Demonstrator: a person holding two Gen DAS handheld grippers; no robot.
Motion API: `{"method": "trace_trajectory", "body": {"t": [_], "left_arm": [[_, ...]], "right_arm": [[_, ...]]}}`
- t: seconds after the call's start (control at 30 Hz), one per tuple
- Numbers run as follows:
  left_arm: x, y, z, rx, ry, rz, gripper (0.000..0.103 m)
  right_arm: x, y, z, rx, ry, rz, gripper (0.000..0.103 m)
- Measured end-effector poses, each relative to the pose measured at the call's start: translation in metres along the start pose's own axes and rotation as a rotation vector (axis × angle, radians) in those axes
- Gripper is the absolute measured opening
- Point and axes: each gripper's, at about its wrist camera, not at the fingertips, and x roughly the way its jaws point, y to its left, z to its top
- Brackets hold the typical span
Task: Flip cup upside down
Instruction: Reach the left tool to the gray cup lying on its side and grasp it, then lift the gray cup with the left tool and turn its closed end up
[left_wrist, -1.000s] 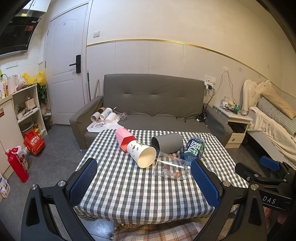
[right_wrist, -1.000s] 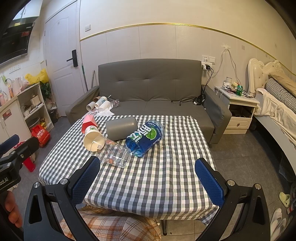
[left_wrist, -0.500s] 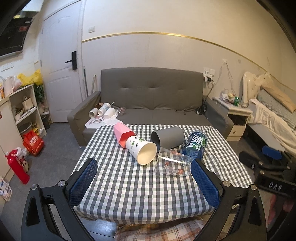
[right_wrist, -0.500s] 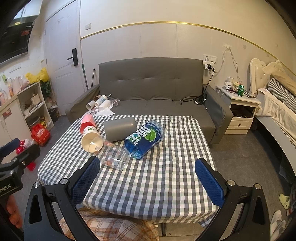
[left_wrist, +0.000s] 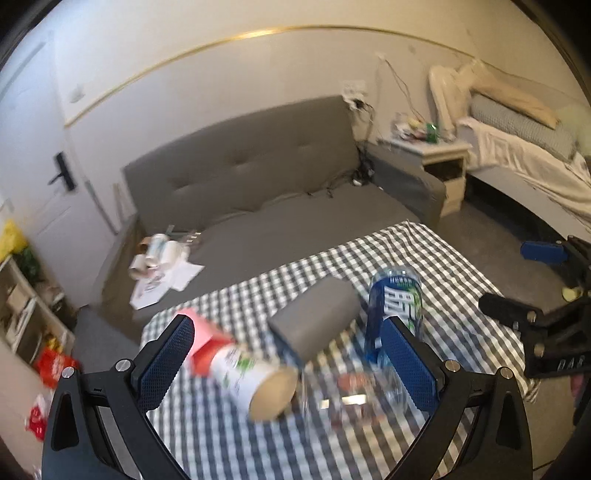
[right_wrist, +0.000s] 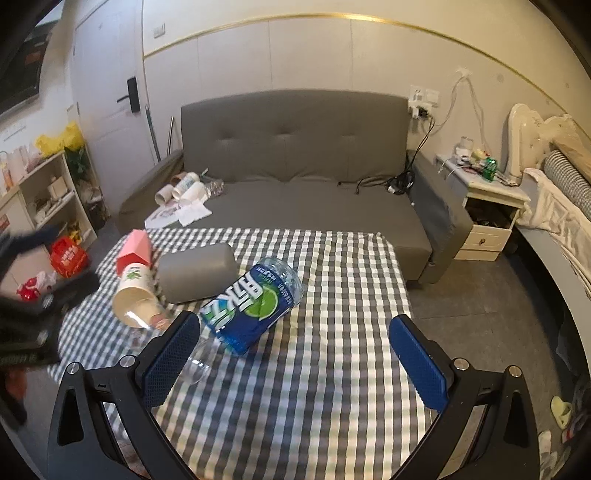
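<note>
A white paper cup (left_wrist: 255, 380) with green print lies on its side on the checked table (left_wrist: 229, 443), mouth toward me; it also shows in the right wrist view (right_wrist: 133, 291). A grey cup (left_wrist: 314, 323) lies on its side beside it, also in the right wrist view (right_wrist: 197, 271). A clear glass (left_wrist: 351, 395) lies on its side in front of them. My left gripper (left_wrist: 288, 365) is open and empty, tilted, close above the cups. My right gripper (right_wrist: 295, 356) is open and empty over the table's near right part.
A blue-labelled water bottle (right_wrist: 255, 304) and a pink carton (right_wrist: 135, 251) lie among the cups. A grey sofa (right_wrist: 295, 177) stands behind the table, a nightstand (right_wrist: 484, 206) and bed to the right, shelves (right_wrist: 44, 192) to the left.
My left gripper has moved forward toward the cups and tilted; its view is blurred. My right gripper has moved closer to the table. Both stay open.
</note>
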Motion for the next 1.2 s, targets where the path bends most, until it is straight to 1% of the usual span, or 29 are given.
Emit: {"method": "trace_trajectory", "body": {"t": [0.1, 0.17, 0.27, 0.33, 0.37, 0.47, 0.5, 0.6, 0.63, 0.73, 0.8, 0.87, 0.93, 1.07, 1.2], "left_arm": [[0.033, 0.003, 0.015, 0.028, 0.054, -0.052, 0.103], [0.060, 0.002, 0.022, 0.068, 0.098, -0.086, 0.103], [0.093, 0.000, 0.025, 0.121, 0.173, -0.130, 0.103], [0.109, -0.003, 0.026, 0.153, 0.202, -0.171, 0.103], [0.116, -0.005, 0.026, 0.176, 0.220, -0.179, 0.103], [0.138, -0.013, 0.022, 0.248, 0.300, -0.225, 0.103], [0.143, -0.015, 0.020, 0.271, 0.319, -0.237, 0.103], [0.157, -0.022, 0.011, 0.337, 0.368, -0.227, 0.102], [0.160, -0.022, 0.009, 0.342, 0.377, -0.227, 0.102], [0.168, -0.023, 0.007, 0.334, 0.398, -0.265, 0.102], [0.171, -0.027, 0.006, 0.349, 0.399, -0.283, 0.097], [0.174, -0.030, 0.007, 0.360, 0.413, -0.290, 0.087], [0.180, -0.033, 0.007, 0.366, 0.431, -0.299, 0.084], [0.181, -0.034, 0.011, 0.354, 0.428, -0.290, 0.082], [0.176, -0.024, 0.021, 0.286, 0.411, -0.257, 0.081]], "right_arm": [[0.023, -0.007, 0.011, -0.005, 0.029, -0.024, 0.103], [0.036, -0.015, 0.014, 0.000, 0.032, -0.044, 0.103], [0.057, -0.028, 0.016, 0.024, 0.055, -0.061, 0.103], [0.072, -0.036, 0.016, 0.041, 0.081, -0.069, 0.103], [0.078, -0.039, 0.015, 0.049, 0.092, -0.077, 0.103], [0.092, -0.048, 0.013, 0.087, 0.118, -0.073, 0.103], [0.097, -0.050, 0.013, 0.095, 0.126, -0.068, 0.103], [0.107, -0.052, 0.013, 0.088, 0.132, -0.073, 0.103], [0.109, -0.052, 0.012, 0.088, 0.134, -0.074, 0.103], [0.114, -0.055, 0.012, 0.097, 0.138, -0.070, 0.103], [0.118, -0.056, 0.012, 0.107, 0.143, -0.071, 0.103], [0.120, -0.058, 0.010, 0.127, 0.145, -0.070, 0.103], [0.124, -0.059, 0.007, 0.145, 0.157, -0.061, 0.103], [0.127, -0.057, 0.002, 0.138, 0.173, -0.060, 0.103], [0.123, -0.057, 0.000, 0.142, 0.175, -0.061, 0.103]]}}
